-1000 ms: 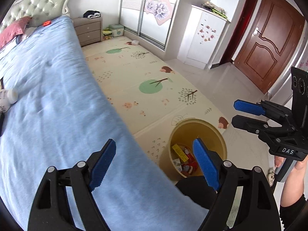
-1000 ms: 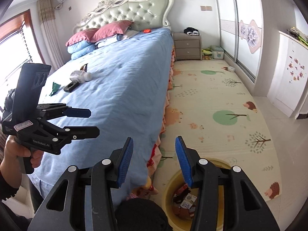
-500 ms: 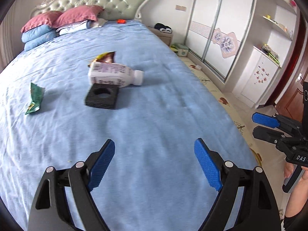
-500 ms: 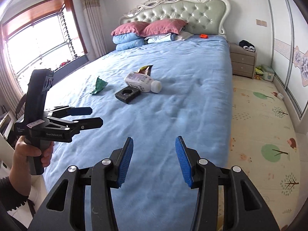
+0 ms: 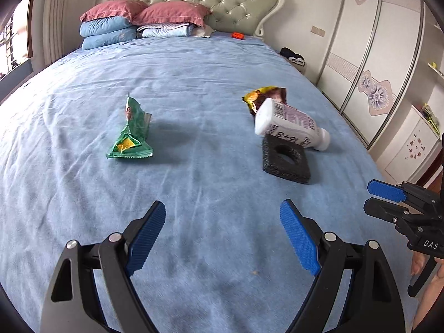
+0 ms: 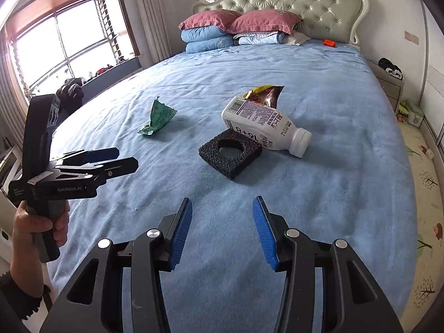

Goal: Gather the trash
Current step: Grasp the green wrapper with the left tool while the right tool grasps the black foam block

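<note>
On the blue bed (image 5: 194, 63) lie a green snack wrapper (image 5: 130, 133), a white bottle (image 5: 291, 123) on its side, a black foam square with a hole (image 5: 285, 161) and a brown-gold wrapper (image 5: 266, 97) behind the bottle. My left gripper (image 5: 222, 216) is open and empty above the near part of the bed, short of the trash. My right gripper (image 6: 222, 211) is open and empty; the foam square (image 6: 230, 152), the bottle (image 6: 263, 125) and the green wrapper (image 6: 158, 116) lie ahead of it. Each gripper shows in the other's view, the right (image 5: 374, 197) and the left (image 6: 122, 158).
Pillows (image 5: 138, 25) are stacked at the padded headboard (image 5: 222, 2), with a small orange object (image 5: 238, 35) near them. A wardrobe (image 5: 374, 63) stands right of the bed. A window (image 6: 63, 41) is on the left. A patterned play mat (image 6: 424, 194) covers the floor on the right.
Both grippers have swung from the yellow bin on the floor to the bed and moved closer to the trash there. Both stay open and empty.
</note>
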A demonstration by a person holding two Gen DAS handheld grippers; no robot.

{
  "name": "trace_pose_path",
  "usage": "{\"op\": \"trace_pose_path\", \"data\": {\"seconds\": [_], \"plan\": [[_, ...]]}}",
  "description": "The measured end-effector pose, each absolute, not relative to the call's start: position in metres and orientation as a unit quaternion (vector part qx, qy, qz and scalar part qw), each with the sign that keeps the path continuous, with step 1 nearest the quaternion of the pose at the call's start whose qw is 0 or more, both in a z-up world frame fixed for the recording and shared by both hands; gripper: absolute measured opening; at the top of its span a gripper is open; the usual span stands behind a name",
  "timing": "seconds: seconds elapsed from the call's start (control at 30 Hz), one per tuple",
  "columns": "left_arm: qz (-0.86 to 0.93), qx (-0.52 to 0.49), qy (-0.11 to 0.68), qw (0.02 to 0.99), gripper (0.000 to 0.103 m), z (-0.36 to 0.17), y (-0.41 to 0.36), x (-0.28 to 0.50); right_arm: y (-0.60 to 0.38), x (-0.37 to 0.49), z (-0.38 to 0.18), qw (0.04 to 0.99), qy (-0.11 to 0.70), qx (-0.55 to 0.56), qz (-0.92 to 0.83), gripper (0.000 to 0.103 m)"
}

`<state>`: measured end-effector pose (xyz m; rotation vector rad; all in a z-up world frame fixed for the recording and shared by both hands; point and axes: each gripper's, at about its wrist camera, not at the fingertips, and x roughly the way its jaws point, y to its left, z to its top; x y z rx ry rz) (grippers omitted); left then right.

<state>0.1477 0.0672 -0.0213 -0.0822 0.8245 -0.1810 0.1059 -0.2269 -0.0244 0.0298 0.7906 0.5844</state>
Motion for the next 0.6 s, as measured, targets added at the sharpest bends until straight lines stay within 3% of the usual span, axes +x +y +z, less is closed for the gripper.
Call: {"op": "trace_pose_path", "data": {"seconds": [0.53, 0.6], "plan": [[-0.025, -0.069, 0.390, 0.918, 0.084, -0.027, 0.136, 0.233, -0.184, 0.207, -0.063, 0.868, 0.448, 0.035, 0.212, 0.039], [-0.016, -0.072, 0.394, 0.916, 0.084, -0.031, 0.141, 0.243, -0.175, 0.209, -0.068, 0.869, 0.447, 0.022, 0.212, 0.033]]}}
